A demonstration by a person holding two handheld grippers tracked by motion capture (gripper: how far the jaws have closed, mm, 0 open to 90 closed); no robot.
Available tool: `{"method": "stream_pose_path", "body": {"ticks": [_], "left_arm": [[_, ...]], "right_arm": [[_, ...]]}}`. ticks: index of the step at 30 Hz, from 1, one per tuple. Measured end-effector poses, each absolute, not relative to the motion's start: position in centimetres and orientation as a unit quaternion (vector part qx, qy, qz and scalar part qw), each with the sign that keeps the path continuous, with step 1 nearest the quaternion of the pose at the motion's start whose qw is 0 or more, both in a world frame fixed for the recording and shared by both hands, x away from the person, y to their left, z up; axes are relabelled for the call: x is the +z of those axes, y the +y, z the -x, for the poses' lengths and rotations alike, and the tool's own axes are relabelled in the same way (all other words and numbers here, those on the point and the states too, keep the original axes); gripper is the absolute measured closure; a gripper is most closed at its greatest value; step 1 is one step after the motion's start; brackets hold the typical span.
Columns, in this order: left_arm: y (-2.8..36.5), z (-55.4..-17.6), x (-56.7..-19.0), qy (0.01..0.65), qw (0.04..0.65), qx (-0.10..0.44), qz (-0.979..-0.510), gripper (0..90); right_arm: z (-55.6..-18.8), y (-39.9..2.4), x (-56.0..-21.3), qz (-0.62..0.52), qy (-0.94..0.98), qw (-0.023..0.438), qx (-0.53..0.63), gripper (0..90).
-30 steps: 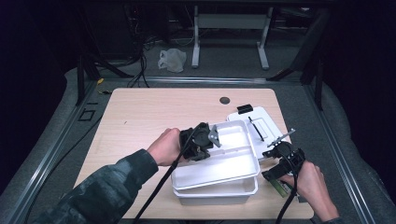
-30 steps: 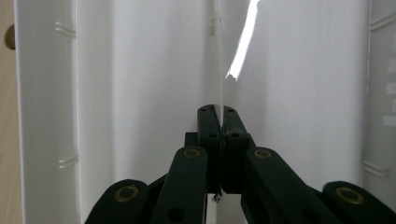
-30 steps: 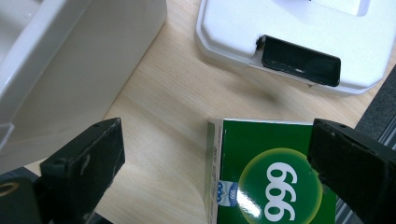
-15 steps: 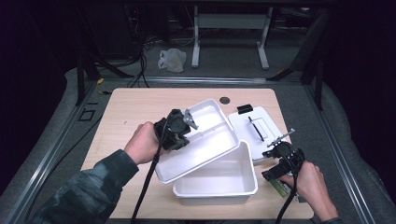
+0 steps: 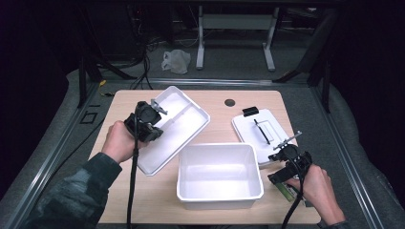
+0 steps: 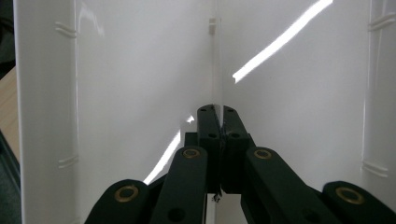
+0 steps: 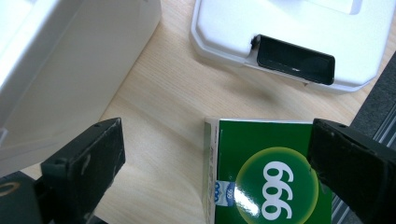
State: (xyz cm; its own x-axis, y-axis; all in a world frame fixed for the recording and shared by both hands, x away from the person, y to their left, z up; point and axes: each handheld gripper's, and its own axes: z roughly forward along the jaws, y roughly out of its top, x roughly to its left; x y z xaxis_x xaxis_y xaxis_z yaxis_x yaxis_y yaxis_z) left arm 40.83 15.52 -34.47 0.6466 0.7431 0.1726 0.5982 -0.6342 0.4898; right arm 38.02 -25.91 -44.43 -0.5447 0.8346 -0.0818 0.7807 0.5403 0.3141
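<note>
Tray is coming out, leaving the bin open

You're carrying the divided tray left of the white bin, left tongs clenched on its divider; your right tongs, released, are hovering over the green box right of it.

Tray: all 4 edges cut by the left gripper view's frame.
Green box: bottom cut off, right side behind a jaw; in the high view, mostly hidden under the right gripper.
Lid: top cut off.
</note>
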Motion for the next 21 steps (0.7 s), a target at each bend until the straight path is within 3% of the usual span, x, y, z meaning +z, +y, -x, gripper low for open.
{"method": "stream_pose_path", "body": {"ticks": [13, 21], "left_arm": [[20.9, -42.0, -37.1, 0.479, 0.193, 0.186, -0.836, 89.3], [23.8, -43.1, -40.9, 0.548, 0.173, 0.170, -0.800, 89.2]], "right_arm": [[-37.7, -26.1, -44.3, -0.466, 0.869, 0.112, 0.121, 4.0], [-37.6, -26.2, -44.3, -0.467, 0.869, 0.114, 0.122, 4.0]]}}
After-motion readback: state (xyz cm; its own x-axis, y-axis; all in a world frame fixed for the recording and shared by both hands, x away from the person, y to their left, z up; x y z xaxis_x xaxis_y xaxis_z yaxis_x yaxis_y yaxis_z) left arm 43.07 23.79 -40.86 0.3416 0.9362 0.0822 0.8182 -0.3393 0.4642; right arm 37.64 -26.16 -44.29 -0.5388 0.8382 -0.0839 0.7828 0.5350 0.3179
